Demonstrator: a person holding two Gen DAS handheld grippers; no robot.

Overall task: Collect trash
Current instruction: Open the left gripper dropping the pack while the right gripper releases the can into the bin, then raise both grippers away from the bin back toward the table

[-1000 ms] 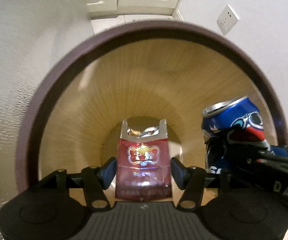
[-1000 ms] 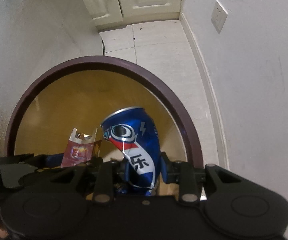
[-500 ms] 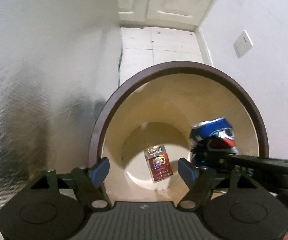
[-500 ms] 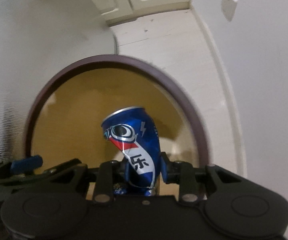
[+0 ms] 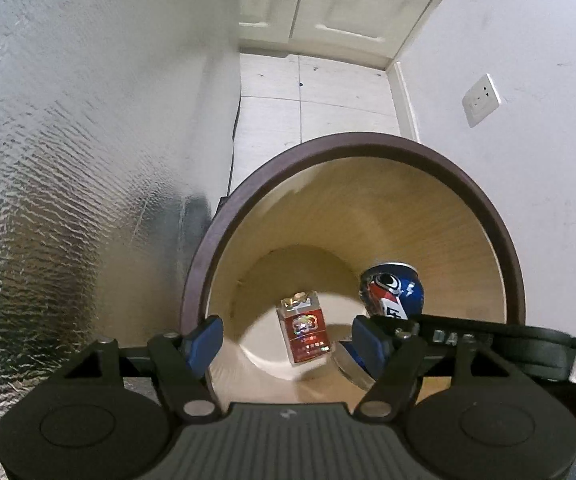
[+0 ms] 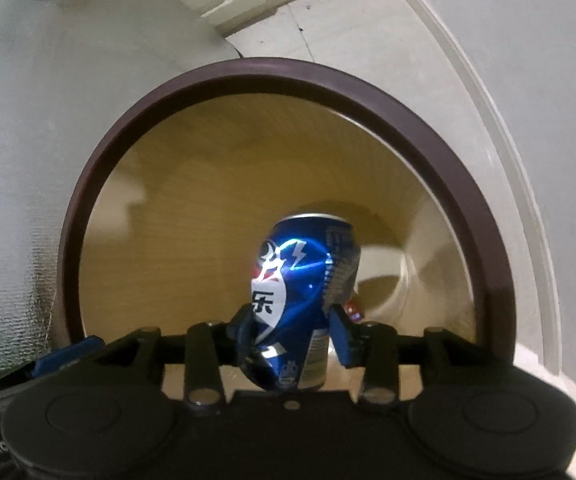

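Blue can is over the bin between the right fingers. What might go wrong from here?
1. The right gripper has just been opening its jaws, with the dented blue can between its fingers. A crease might catch a pad, so the can could tip sideways rather than drop straight.
2. The bin's dark rim rings this gripper's view closely, so a hasty withdrawal might knock it.

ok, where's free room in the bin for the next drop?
Bin floor is bare left of and beyond the red pack, up to the tan wall. The right side is crowded: the blue can sits beside the pack.
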